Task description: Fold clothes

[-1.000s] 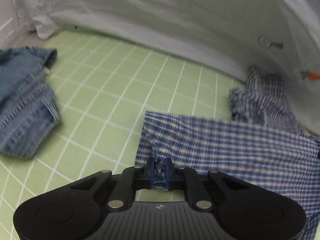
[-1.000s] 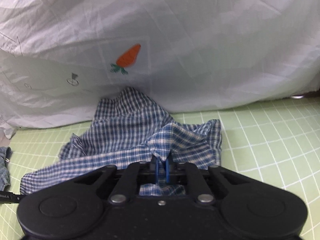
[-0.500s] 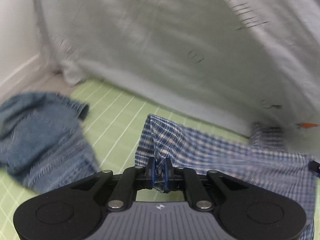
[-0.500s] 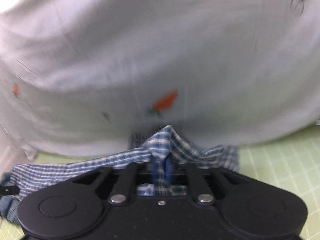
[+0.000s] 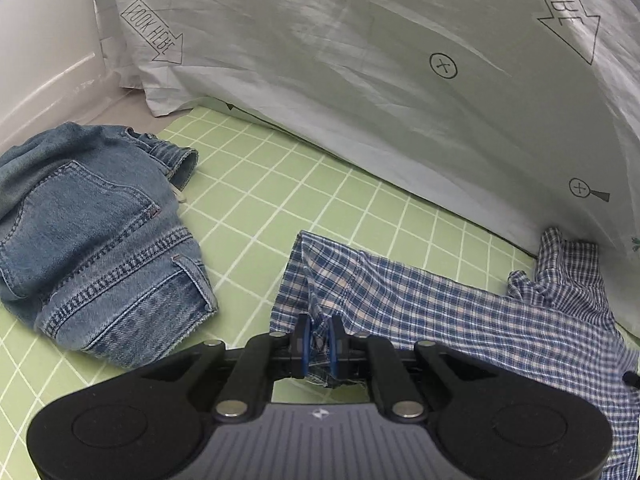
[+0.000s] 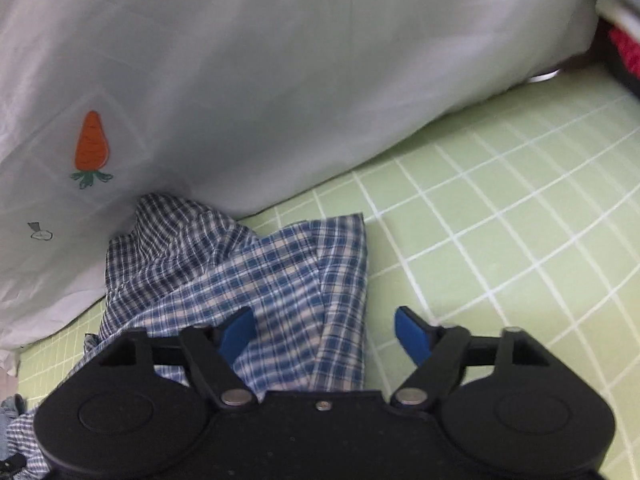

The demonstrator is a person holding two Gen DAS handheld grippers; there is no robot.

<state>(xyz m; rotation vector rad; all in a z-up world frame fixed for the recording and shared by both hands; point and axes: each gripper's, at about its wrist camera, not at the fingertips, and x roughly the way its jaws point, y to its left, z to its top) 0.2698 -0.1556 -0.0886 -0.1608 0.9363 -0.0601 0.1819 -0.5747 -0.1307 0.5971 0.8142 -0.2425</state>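
Note:
A blue-and-white plaid shirt (image 5: pixel 460 312) lies spread across the green grid mat (image 5: pixel 280 200). My left gripper (image 5: pixel 319 338) is shut on a bunched corner of it, at the shirt's left edge. In the right wrist view the shirt (image 6: pixel 280 272) lies flat on the mat, its far part crumpled against the white sheet. My right gripper (image 6: pixel 324 332) hangs just above that edge. Its jaws stand apart and are closing, with cloth lying between the blue pads (image 6: pixel 236 332) but not pressed by them.
A crumpled pair of blue jeans (image 5: pixel 92 232) lies on the mat to the left. A white printed sheet (image 5: pixel 360 80) with a carrot print (image 6: pixel 91 142) hangs along the far side. Bare green mat (image 6: pixel 500 220) stretches right of the shirt. Something red (image 6: pixel 624 48) shows at the far right.
My right gripper has let go of the shirt's pinched fold, come down and rolled; the cloth now lies flat. The left gripper keeps its grip and has shifted a little.

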